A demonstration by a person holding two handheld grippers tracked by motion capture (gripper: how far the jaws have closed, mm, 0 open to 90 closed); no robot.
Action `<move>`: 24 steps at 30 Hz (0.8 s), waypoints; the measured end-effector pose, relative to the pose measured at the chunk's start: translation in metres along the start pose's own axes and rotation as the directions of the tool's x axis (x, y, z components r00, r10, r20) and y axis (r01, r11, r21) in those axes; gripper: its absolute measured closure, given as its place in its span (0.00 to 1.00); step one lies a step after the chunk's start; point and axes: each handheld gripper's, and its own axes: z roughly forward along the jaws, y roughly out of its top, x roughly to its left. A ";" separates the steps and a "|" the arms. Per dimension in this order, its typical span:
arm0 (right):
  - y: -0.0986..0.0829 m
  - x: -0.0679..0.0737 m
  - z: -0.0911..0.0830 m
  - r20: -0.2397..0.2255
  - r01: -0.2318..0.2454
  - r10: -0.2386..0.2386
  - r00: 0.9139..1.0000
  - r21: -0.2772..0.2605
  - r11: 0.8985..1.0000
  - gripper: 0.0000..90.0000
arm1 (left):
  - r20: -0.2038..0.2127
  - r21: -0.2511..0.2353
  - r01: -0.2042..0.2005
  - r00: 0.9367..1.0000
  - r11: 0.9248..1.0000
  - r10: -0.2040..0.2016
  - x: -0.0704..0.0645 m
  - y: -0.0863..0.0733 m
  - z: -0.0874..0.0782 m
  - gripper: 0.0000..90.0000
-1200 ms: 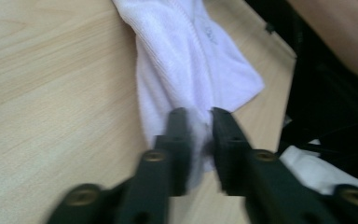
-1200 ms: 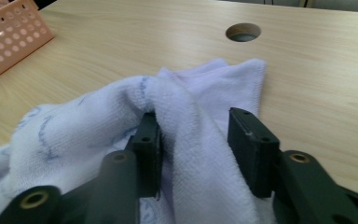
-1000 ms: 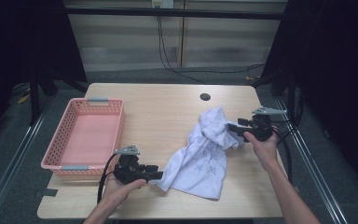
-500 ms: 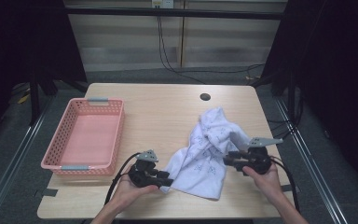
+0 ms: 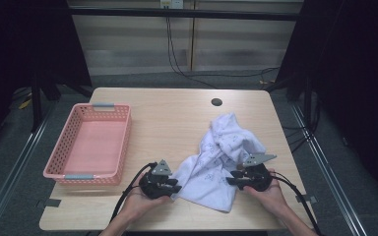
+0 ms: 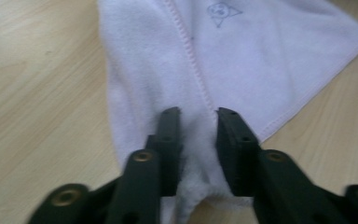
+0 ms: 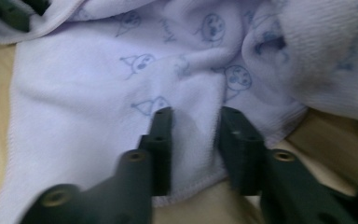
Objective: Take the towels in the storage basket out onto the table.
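Two tools at white towel (image 5: pixel 221 164) on desk (image 5: pixel 172 118): left tool (image 5: pixel 171 187) spread astride towel's near-left hem, right tool (image 5: pixel 232 180) spread over towel's near-right edge. Pink basket (image 5: pixel 91 145) left of towel.

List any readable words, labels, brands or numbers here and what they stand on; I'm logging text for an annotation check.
None can be read.
The white towel carries a blue print of small cartoon faces and a few scribbled marks, too blurred to read as words.
The pink basket, the table and both grippers show no lettering.
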 end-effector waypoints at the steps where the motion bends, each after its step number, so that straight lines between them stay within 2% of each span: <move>1: -0.001 0.001 -0.001 -0.008 -0.008 0.008 1.000 0.008 1.000 0.88 | 0.014 -0.009 0.027 1.000 1.000 -0.026 0.000 -0.001 0.000 0.92; 2: -0.002 0.001 -0.003 -0.017 -0.020 0.020 1.000 0.015 1.000 0.95 | 0.051 0.007 0.051 0.997 0.999 -0.051 0.002 -0.001 -0.002 0.96; 3: -0.002 0.001 -0.005 -0.021 -0.019 0.019 1.000 0.015 1.000 0.96 | 0.066 0.011 0.058 0.996 0.998 -0.058 0.002 -0.003 -0.004 0.97; 6: 0.001 -0.005 -0.022 -0.035 -0.043 0.041 0.999 -0.054 0.998 0.97 | 0.150 -0.057 0.127 0.982 0.990 -0.117 0.006 -0.003 -0.016 0.98; 7: 0.003 -0.008 -0.030 -0.028 -0.055 0.053 0.998 -0.079 0.995 0.98 | 0.176 -0.099 0.160 0.974 0.982 -0.141 0.008 -0.002 -0.023 0.98; 9: 0.006 -0.017 -0.045 -0.008 -0.079 0.079 0.997 -0.128 0.989 0.98 | 0.238 -0.189 0.219 0.956 0.957 -0.171 0.014 0.003 -0.039 0.98; 10: 0.007 -0.023 -0.053 0.003 -0.091 0.092 0.996 -0.147 0.985 0.98 | 0.249 -0.231 0.229 0.953 0.946 -0.170 0.016 0.005 -0.048 0.98; 11: 0.008 -0.028 -0.060 0.007 -0.103 0.106 0.994 -0.168 0.980 0.98 | 0.253 -0.268 0.250 0.950 0.930 -0.182 0.018 0.007 -0.056 0.98; 12: 0.009 -0.033 -0.066 0.018 -0.113 0.119 0.993 -0.186 0.976 0.98 | 0.272 -0.294 0.281 0.941 0.913 -0.202 0.021 0.008 -0.064 0.98; 13: 0.011 -0.039 -0.073 0.018 -0.116 0.122 0.992 -0.197 0.973 0.98 | 0.287 -0.322 0.303 0.934 0.897 -0.213 0.024 0.009 -0.069 0.98; 14: 0.012 -0.044 -0.078 0.009 -0.128 0.133 0.991 -0.203 0.971 0.98 | 0.297 -0.335 0.325 0.927 0.885 -0.228 0.027 0.009 -0.072 0.98; 15: 0.014 -0.048 -0.082 0.020 -0.126 0.133 0.991 -0.209 0.970 0.98 | 0.309 -0.329 0.349 0.918 0.877 -0.249 0.029 0.008 -0.072 0.98; 16: 0.015 -0.051 -0.084 0.028 -0.120 0.129 0.991 -0.213 0.970 0.98 | 0.304 -0.317 0.347 0.919 0.883 -0.252 0.028 0.007 -0.070 0.98; 17: 0.016 -0.055 -0.084 0.010 -0.128 0.133 0.991 -0.211 0.969 0.98 | 0.293 -0.303 0.340 0.922 0.891 -0.252 0.027 0.006 -0.067 0.97; 19: 0.016 -0.057 -0.079 0.023 -0.122 0.128 0.992 -0.178 0.976 0.98 | 0.295 -0.277 0.372 0.910 0.886 -0.290 0.027 0.000 -0.059 0.96; 20: 0.015 -0.058 -0.073 0.012 -0.122 0.125 0.992 -0.145 0.982 0.98 | 0.296 -0.272 0.373 0.910 0.887 -0.291 0.028 -0.004 -0.057 0.94; 22: 0.008 -0.059 -0.062 0.010 -0.124 0.126 0.992 -0.101 0.987 0.97 | 0.249 -0.234 0.356 0.921 0.905 -0.299 0.028 -0.008 -0.054 0.91; 23: 0.003 -0.060 -0.057 0.013 -0.121 0.123 0.992 -0.081 0.989 0.97 | 0.245 -0.225 0.365 0.919 0.903 -0.310 0.029 -0.010 -0.054 0.87; 24: -0.001 -0.061 -0.053 0.016 -0.131 0.132 0.991 -0.062 0.989 0.97 | 0.247 -0.229 0.375 0.915 0.898 -0.319 0.031 -0.012 -0.056 0.83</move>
